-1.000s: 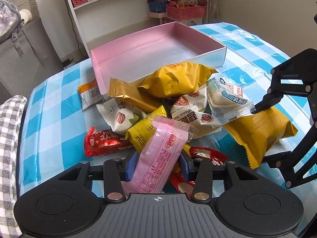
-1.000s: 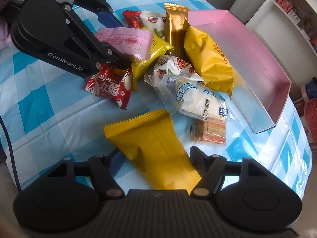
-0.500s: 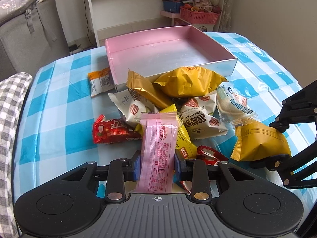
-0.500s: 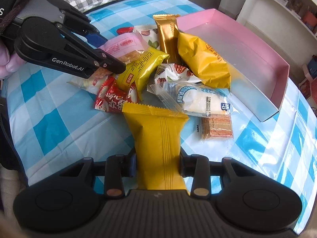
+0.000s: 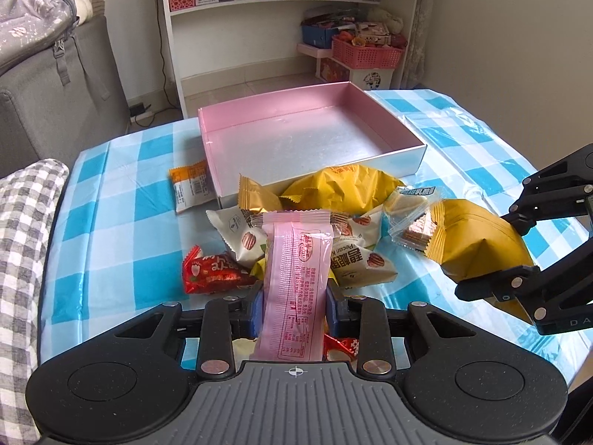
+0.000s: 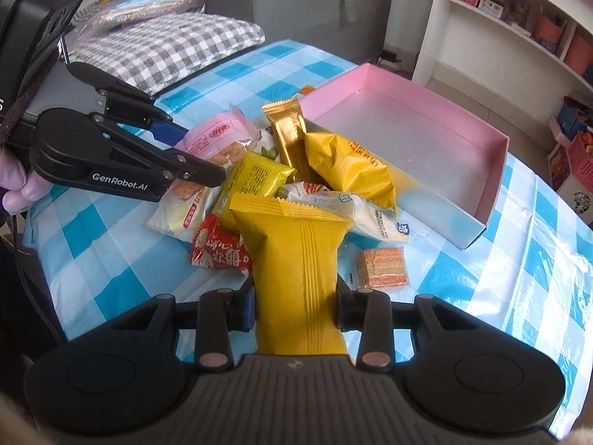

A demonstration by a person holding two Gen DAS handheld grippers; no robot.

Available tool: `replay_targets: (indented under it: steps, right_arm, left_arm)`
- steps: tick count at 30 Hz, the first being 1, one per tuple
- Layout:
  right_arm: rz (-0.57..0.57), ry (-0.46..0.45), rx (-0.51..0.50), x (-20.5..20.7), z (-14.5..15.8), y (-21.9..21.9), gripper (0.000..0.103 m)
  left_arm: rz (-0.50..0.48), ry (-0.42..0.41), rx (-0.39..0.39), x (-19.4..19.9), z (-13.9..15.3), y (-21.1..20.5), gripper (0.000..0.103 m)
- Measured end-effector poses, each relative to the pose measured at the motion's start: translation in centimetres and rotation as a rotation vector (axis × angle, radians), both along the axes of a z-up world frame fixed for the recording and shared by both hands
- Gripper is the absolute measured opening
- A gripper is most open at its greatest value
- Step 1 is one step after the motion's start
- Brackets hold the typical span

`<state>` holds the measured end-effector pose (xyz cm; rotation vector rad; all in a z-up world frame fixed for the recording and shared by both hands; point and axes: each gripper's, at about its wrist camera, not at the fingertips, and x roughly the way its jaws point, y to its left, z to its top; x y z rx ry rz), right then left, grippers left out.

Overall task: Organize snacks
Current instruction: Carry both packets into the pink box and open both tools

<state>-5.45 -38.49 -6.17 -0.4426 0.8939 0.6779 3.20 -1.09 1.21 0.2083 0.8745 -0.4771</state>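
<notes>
**Both grippers loaded, box not yet filled**

Left gripper (image 5: pixel 294 309): jaws pinched narrow on the pink packet (image 5: pixel 296 282), gripped low on the wrapper so most of its length stands forward of the fingers, clear of the heap. Seen from the right wrist, the packet sits raised above the pile, not resting on it.

Right gripper (image 6: pixel 294 309): closed on the yellow packet (image 6: pixel 300 259), again held near the tail end. The crimped far edge points toward the pile and the box beyond. Holding by one end looks deliberate: the free end can go over the wall first.

Pink box (image 5: pixel 385 155): open, far side of the blue checked table (image 5: pixel 111 193), floor bare (nothing packed so far, as far as either view shows). Its near wall touches the heap; a gold bar (image 6: pixel 287 129) and a puffy yellow bag (image 6: pixel 348 165) lean against it.

Remaining on the cloth, near the box: red packet (image 5: pixel 211 270), white pecan packets (image 5: pixel 355 256), a clear-wrapped wafer (image 6: pixel 381 269) lying apart on the right, an orange-and-white sachet (image 5: pixel 191 189) to the left of the box.

Judgement: carry stage, with two snacks lifted and the release still ahead. Soft wrappers may slump or catch on the near wall, and the two grippers are close enough to crowd each other over the opening.
</notes>
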Motion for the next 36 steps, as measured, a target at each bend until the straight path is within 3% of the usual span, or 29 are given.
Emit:
replay_targets:
  steps: [11,18,28,36]
  right_arm:
    - [-0.074,-0.070,0.139,1.6,3.8,0.0,0.035]
    - [-0.245,-0.085,0.211,5.0,4.2,-0.2,0.035]
    - [-0.417,-0.111,0.184,9.7,3.1,-0.2,0.035]
    - [-0.499,-0.125,0.171,13.4,2.0,-0.2,0.035]
  left_arm:
    - [0.059,-0.081,-0.041,1.4,3.5,-1.0,0.030]
    - [0.124,-0.079,-0.056,4.0,4.1,-2.3,0.030]
    - [0.144,-0.090,-0.048,9.5,4.0,-3.9,0.030]
    - [0.179,-0.060,-0.104,13.4,2.0,-4.1,0.030]
